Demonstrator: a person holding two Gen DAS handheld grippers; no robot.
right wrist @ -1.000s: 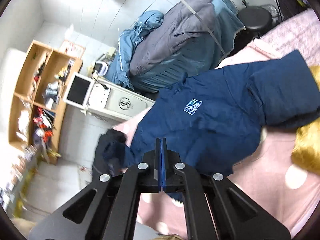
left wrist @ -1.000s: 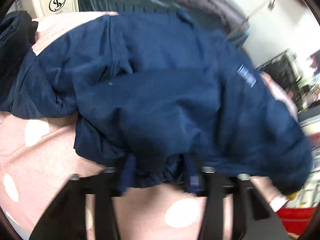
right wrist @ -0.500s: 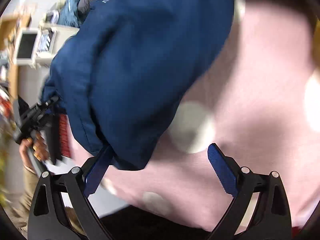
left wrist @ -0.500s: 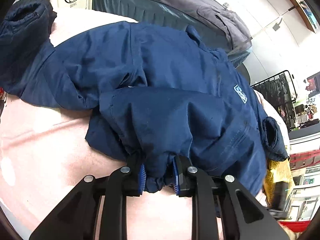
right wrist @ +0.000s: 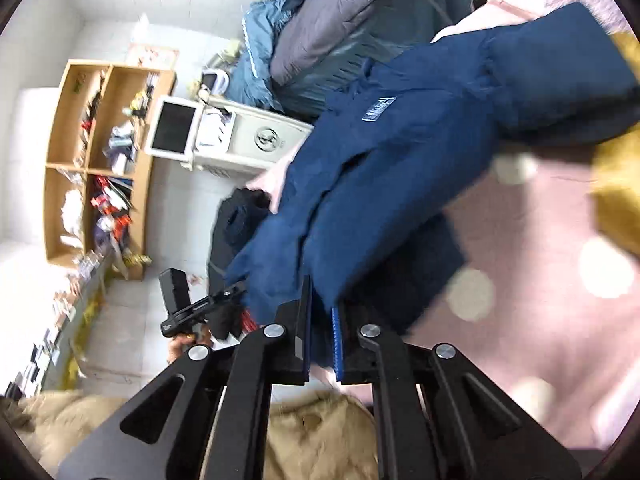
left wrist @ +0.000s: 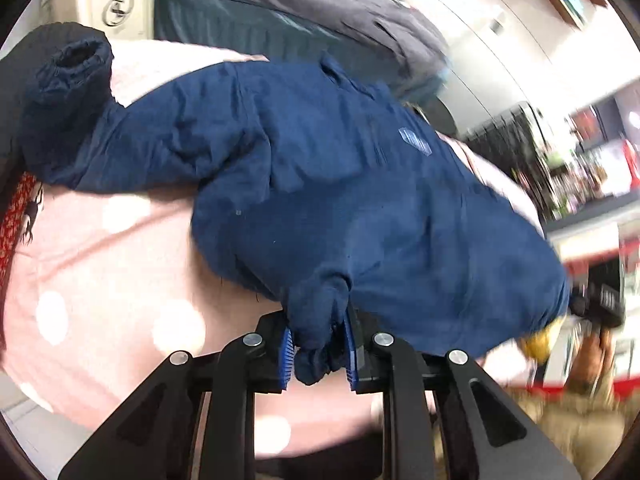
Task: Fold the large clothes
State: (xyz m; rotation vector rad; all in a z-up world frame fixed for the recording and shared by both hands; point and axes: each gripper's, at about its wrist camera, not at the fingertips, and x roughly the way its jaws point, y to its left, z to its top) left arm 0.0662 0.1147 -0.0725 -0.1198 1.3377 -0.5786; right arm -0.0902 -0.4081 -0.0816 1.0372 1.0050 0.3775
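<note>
navy jacket [left wrist: 320,184] spread on the pink dotted bedding [left wrist: 100,272], long axis running from the far cuffed sleeve [left wrist: 68,76] toward the grippers. left gripper [left wrist: 318,354] nearly closed, pinching a gathered hem corner. right gripper [right wrist: 320,344] closed to a narrow gap on the opposite hem edge. both hold the near edge; the body lies ahead, so the fold likely goes forward.

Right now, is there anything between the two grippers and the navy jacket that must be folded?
No, nothing visible does. The left gripper is shut on a bunched cuff of the navy jacket. The right gripper has the jacket's hem between its pads. The jacket lies on the pink dotted blanket.
</note>
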